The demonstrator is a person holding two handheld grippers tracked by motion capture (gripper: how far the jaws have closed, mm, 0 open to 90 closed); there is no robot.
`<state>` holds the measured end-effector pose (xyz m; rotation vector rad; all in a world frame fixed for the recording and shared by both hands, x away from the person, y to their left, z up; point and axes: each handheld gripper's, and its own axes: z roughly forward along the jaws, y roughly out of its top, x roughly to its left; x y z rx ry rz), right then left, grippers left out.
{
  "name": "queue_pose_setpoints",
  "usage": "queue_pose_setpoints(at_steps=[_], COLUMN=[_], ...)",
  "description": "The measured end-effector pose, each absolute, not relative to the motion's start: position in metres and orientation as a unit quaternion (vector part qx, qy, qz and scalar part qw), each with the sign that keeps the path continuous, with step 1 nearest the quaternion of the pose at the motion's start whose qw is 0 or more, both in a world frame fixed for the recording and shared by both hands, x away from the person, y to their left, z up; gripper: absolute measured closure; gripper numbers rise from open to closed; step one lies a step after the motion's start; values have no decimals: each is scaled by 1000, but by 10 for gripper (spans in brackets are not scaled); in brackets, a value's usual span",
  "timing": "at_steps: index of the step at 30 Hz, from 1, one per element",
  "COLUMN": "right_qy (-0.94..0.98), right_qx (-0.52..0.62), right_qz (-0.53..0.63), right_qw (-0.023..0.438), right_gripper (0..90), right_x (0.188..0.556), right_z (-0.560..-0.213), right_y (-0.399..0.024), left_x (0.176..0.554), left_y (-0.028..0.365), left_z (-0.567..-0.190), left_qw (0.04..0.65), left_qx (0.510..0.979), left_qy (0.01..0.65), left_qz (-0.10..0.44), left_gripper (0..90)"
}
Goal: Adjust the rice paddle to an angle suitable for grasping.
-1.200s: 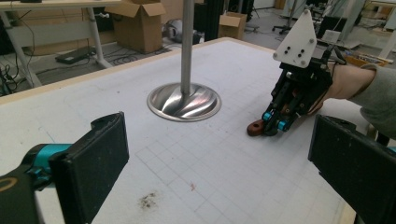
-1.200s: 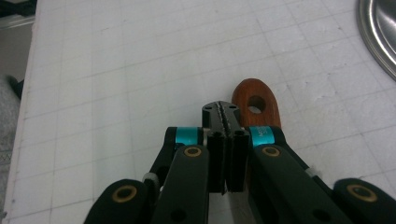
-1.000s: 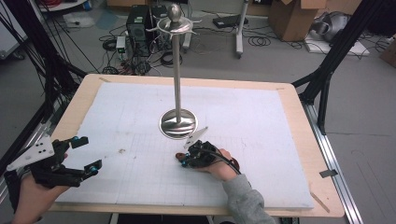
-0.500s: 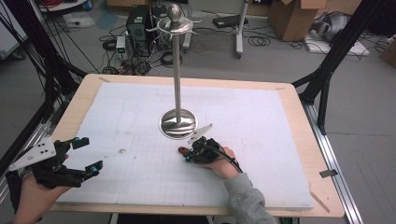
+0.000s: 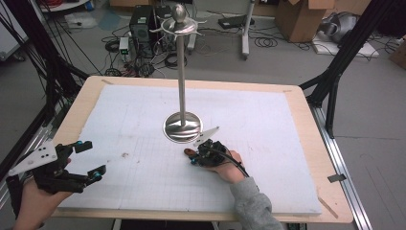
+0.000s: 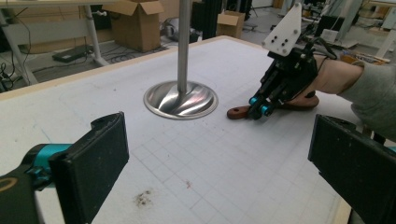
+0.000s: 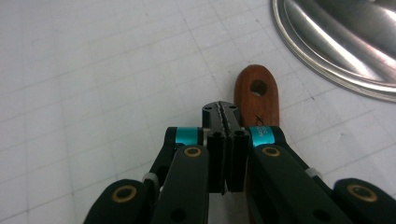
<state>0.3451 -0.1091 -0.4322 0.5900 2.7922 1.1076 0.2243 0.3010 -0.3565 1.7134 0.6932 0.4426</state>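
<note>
A tall metal stand [image 5: 181,76] with hooks at its top rises from a round shiny base [image 5: 183,127] in the middle of the white gridded mat. Just in front of the base lies a brown wooden handle [image 5: 190,152] [image 6: 238,112] [image 7: 256,98] with a hole near its end; its other end is hidden under the hand. My right gripper [image 5: 193,159] [image 6: 259,106] [image 7: 225,109] is low over the mat, its jaws pressed together, and the handle lies beside and under its right finger, not between the jaws. My left gripper [image 5: 93,158] [image 6: 219,140] is open at the mat's front left.
The mat [image 5: 268,143] lies on a wooden table [image 5: 306,120] with black frame posts at its sides. A small brown stain [image 5: 125,155] [image 6: 142,198] marks the mat ahead of my left gripper. Boxes, cables and equipment stand on the floor beyond the far edge.
My right gripper has shifted slightly to the right and farther away, closer to the stand's base. The left gripper has barely moved.
</note>
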Motion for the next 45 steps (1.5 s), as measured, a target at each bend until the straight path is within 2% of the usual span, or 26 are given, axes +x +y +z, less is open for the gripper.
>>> queue_pose_setpoints(at_steps=[4, 10, 14, 19, 24, 31, 45], right_qy=[908, 899, 896, 892, 891, 886, 896], right_qx=[193, 206, 213, 229, 254, 287, 295], right_qz=[371, 384, 388, 389, 376, 364, 331], right_qw=[38, 39, 32, 30, 19, 0, -9], right_gripper=[882, 745, 690, 527, 407, 162, 161], right_x=[343, 341, 339, 337, 338, 345, 346], right_z=[-429, -421, -417, -413, -413, -412, -411], right_y=[-111, -118, -124, -130, -140, -154, -161], left_x=[225, 228, 231, 236, 240, 240, 239], left_y=[301, 298, 294, 289, 284, 285, 285], left_z=[-356, -356, -357, -357, -359, -359, -361], left_qw=[582, 582, 581, 582, 578, 578, 575], left_qx=[733, 736, 739, 741, 748, 746, 748], left_qy=[297, 293, 288, 285, 282, 283, 285], left_qz=[189, 186, 183, 174, 167, 170, 170], left_gripper=[55, 55, 55, 55, 55, 55, 55])
